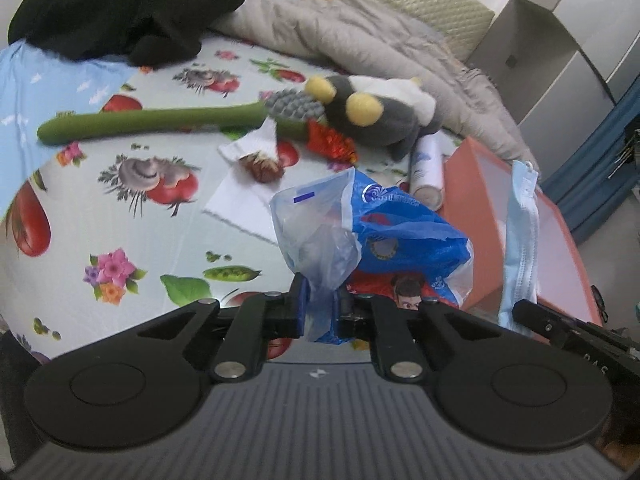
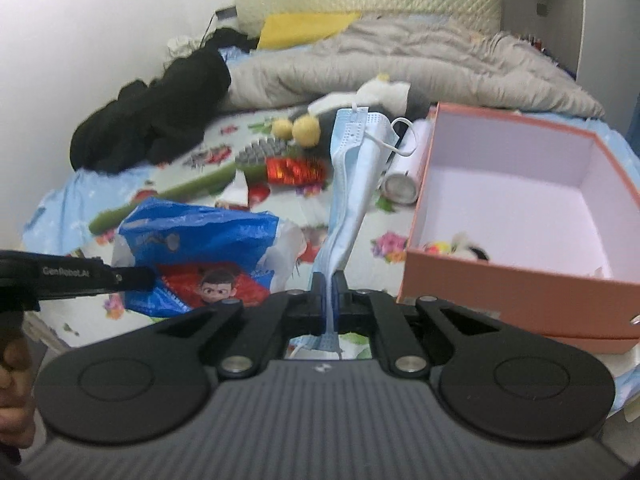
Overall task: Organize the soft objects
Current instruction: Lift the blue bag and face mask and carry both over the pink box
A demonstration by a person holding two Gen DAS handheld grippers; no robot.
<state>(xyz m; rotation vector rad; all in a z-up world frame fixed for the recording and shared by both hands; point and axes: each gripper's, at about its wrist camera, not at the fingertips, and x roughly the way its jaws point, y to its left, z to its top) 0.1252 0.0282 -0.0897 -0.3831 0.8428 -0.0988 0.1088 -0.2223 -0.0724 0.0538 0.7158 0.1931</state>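
Mask (image 2: 352, 168) is pinched in right gripper (image 2: 329, 304), fingers closed tight on its lower end w/ only fabric between them, rest standing up and drooping a bit. Left gripper (image 1: 320, 312) fingers closed on a gathered neck of blue plastic bag (image 1: 372, 228); bag bulges fwd of the fingers, seems lifted off the bed (image 1: 120, 216), can't tell for sure.

Pink box (image 2: 520, 280) is the landmark: open top, sits on the bed, something small and colourful already in its near corner. Mask is just left of the box, bag further left of it. Beyond the box's far-left corner: white can (image 2: 404, 168) lying down, plush toy (image 1: 376, 112) behind that, green plush stick (image 1: 152, 120) and red foil wrapper (image 1: 330, 140) left of the plush.

Prob. step: drop mask into the box. To do well:
- carry mask over the box's left wall, high enough that the hanging ear loop clears the rim
- release only once most of it is inside the walls, else it drapes on the edge
- keep left gripper back from the box so the two don't collide; bag goes in after.
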